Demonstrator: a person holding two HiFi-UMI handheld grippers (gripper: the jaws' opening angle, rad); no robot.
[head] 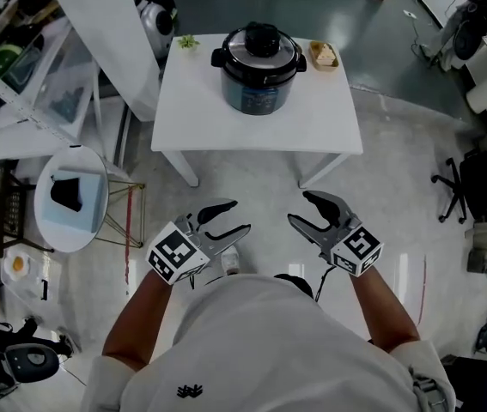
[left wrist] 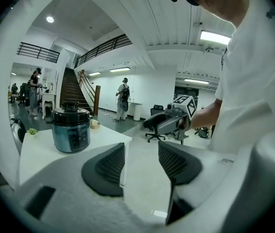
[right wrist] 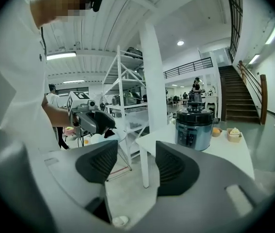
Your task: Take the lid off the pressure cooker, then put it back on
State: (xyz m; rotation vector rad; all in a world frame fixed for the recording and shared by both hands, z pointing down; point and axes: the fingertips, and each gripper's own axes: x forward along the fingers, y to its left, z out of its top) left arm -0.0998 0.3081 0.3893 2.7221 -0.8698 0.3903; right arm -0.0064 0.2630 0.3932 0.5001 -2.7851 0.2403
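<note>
A blue-grey pressure cooker point(head: 259, 69) with its black lid point(head: 261, 43) on stands at the middle of a white table point(head: 329, 123). It also shows in the left gripper view as the cooker point(left wrist: 71, 130) and in the right gripper view as the cooker point(right wrist: 193, 127). My left gripper point(head: 226, 217) and right gripper point(head: 301, 209) hover over the floor well short of the table's near edge. Both are open and hold nothing. In each gripper view the other gripper point(left wrist: 169, 122) point(right wrist: 92, 120) shows beside it.
A small plant point(head: 188, 42) and a bowl of food point(head: 324, 54) sit at the table's far corners. A round side table point(head: 45, 204) stands at left, a white shelf rack point(head: 3, 50) behind it, an office chair point(head: 471, 183) at right. People stand far off near the stairs.
</note>
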